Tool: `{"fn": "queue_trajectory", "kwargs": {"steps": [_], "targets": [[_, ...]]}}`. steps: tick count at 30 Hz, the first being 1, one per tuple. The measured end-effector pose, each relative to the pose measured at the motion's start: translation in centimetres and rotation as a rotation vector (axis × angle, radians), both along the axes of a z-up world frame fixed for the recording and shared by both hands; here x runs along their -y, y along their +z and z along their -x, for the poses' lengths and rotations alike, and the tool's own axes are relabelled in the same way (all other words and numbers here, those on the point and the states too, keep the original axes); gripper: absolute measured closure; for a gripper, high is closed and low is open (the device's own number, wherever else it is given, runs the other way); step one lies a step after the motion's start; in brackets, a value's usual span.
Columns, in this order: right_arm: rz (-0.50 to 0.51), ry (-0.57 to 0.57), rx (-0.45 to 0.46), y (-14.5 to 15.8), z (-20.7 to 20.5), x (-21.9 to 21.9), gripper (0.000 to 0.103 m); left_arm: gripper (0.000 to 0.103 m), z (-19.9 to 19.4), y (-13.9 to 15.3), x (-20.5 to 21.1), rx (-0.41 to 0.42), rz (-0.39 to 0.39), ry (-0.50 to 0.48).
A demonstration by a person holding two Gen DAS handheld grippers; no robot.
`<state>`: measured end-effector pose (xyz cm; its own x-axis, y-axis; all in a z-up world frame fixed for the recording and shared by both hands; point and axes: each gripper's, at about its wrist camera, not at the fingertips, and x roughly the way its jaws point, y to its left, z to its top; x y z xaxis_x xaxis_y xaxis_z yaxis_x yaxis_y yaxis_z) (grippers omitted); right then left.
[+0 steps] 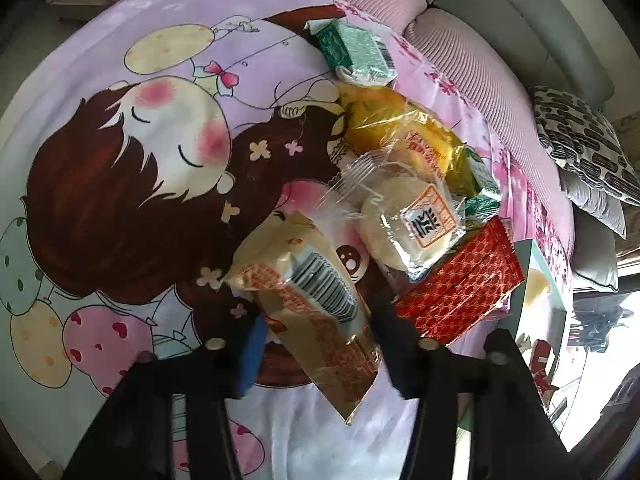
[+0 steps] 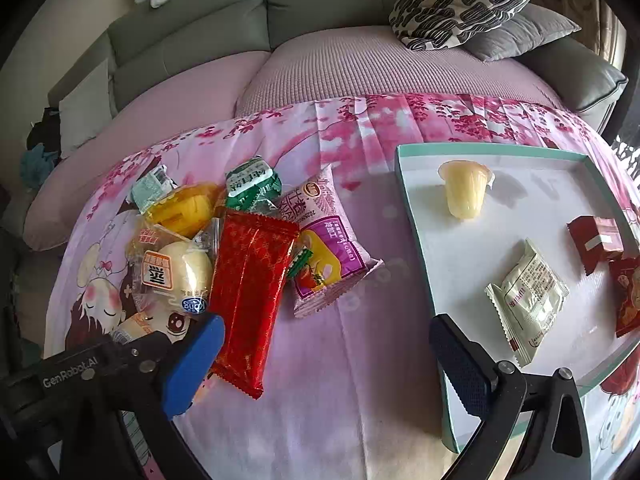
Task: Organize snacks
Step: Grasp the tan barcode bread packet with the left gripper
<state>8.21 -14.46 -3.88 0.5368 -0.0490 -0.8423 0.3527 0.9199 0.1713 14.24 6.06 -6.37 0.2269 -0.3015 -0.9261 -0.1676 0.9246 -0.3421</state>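
Crinkly cream-and-orange wafer packet, light, slippery and crushable, sits clamped across its middle in the left gripper at the near edge of the snack pile, while the right gripper hangs wide open, empty, beside the tray
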Motion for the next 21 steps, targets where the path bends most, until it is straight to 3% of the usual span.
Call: {"fn": "queue_trajectory", "kwargs": {"steps": [8, 21], "targets": [[-0.002, 0.036, 0.002, -0.1, -0.7, -1.3, 0.000, 0.067, -0.3, 1.0, -0.7, 0.039, -0.033, 0.009], [0.015, 0.087, -0.063, -1.6, -2.7, -4.8, 0.000, 0.069, -1.5, 1.2, -2.5, 0.066, -0.094, 0.039]]}}
